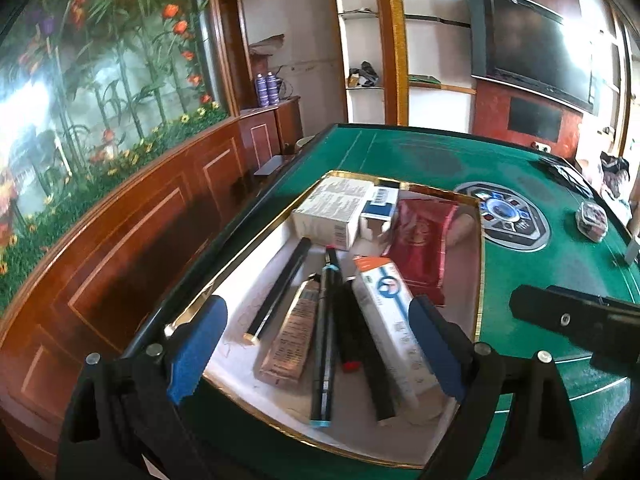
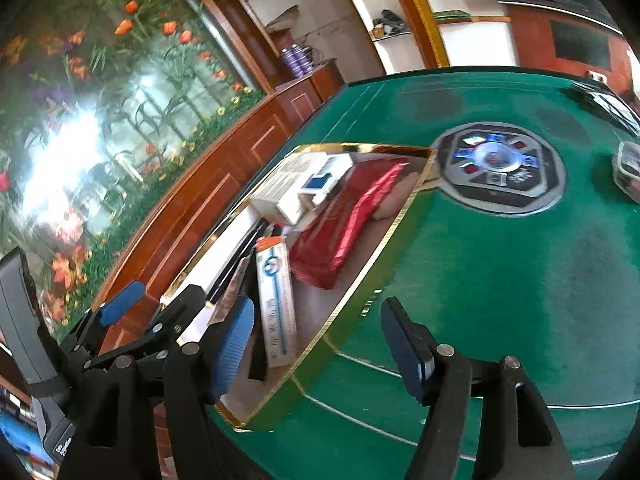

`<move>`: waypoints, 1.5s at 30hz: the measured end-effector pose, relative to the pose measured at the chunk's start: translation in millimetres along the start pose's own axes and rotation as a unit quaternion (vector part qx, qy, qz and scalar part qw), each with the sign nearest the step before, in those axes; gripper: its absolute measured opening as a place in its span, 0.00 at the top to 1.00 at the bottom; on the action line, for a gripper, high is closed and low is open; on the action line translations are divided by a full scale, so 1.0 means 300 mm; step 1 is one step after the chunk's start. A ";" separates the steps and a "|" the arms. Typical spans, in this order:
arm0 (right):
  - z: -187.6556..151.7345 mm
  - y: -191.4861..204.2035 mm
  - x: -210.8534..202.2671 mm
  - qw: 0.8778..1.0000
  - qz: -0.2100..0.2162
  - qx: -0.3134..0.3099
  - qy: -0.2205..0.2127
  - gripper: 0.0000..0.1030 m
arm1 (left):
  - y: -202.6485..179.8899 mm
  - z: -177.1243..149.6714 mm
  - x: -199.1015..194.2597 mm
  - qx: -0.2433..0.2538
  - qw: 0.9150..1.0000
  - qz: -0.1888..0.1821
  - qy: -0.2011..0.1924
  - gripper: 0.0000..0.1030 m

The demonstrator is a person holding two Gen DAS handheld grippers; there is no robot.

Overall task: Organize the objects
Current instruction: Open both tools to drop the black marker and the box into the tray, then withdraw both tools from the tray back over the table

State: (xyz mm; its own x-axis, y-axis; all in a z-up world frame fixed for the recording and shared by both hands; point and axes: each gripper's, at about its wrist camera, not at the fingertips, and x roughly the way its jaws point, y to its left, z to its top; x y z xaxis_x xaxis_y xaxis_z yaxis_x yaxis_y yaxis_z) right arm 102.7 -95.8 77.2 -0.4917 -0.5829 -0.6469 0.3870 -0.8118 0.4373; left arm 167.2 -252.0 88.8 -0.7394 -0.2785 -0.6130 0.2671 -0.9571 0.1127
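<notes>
a green felt table [image 1: 420, 152] carries a round control panel [image 1: 508, 216] at its middle, its blue centre glowing. on the left wall hangs a big floral mural [image 1: 80, 92] of orange flowers above dark wood panelling [image 1: 132, 240]. two purple bottles [image 1: 267, 88] stand on a wooden cabinet in the corner, beside white shelves [image 1: 360, 60]. a dark television [image 1: 536, 44] is fixed to the far wall, glare on its screen

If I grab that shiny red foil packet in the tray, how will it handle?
The shiny red foil packet will probably flex rather than stay stiff, since its surface looks crinkled. The glossy foil may slip between the fingers. It lies flat, so rolling seems unlikely.
</notes>
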 end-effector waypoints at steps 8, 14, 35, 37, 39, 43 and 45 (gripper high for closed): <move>0.004 -0.152 -0.077 0.999 -0.007 0.037 -0.018 0.29 | -0.134 0.025 -0.026 0.046 0.999 -0.001 -0.007 0.11; 0.013 -0.282 -0.129 0.997 -0.016 0.071 -0.032 0.29 | -0.232 0.034 -0.022 0.077 0.997 -0.009 -0.003 0.11; -0.020 -0.778 -0.397 0.967 -0.099 0.214 -0.096 0.27 | -0.124 -0.079 0.071 -0.011 0.987 -0.135 0.087 0.11; -0.017 -0.780 -0.396 0.967 -0.094 0.216 -0.095 0.27 | -0.193 -0.100 0.083 0.015 0.986 -0.132 0.104 0.11; -0.013 -0.783 -0.405 0.967 -0.094 0.215 -0.096 0.27 | -0.254 -0.128 0.100 0.018 0.977 -0.163 0.133 0.11; -0.006 -0.805 -0.433 0.965 -0.108 0.218 -0.098 0.26 | -0.357 -0.168 0.104 0.029 0.967 -0.198 0.156 0.10; 0.004 -0.825 -0.452 0.963 -0.117 0.222 -0.099 0.26 | -0.402 -0.172 0.095 0.041 0.964 -0.210 0.155 0.10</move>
State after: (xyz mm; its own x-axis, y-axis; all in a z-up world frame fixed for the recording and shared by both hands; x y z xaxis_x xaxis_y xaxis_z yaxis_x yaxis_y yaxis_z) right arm 72.7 184.3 57.4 -0.6812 -0.3423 -0.6471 -0.1027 -0.8305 0.5474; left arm 145.9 -140.3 17.5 -0.5486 0.1605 -0.8205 -0.0754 -0.9869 -0.1426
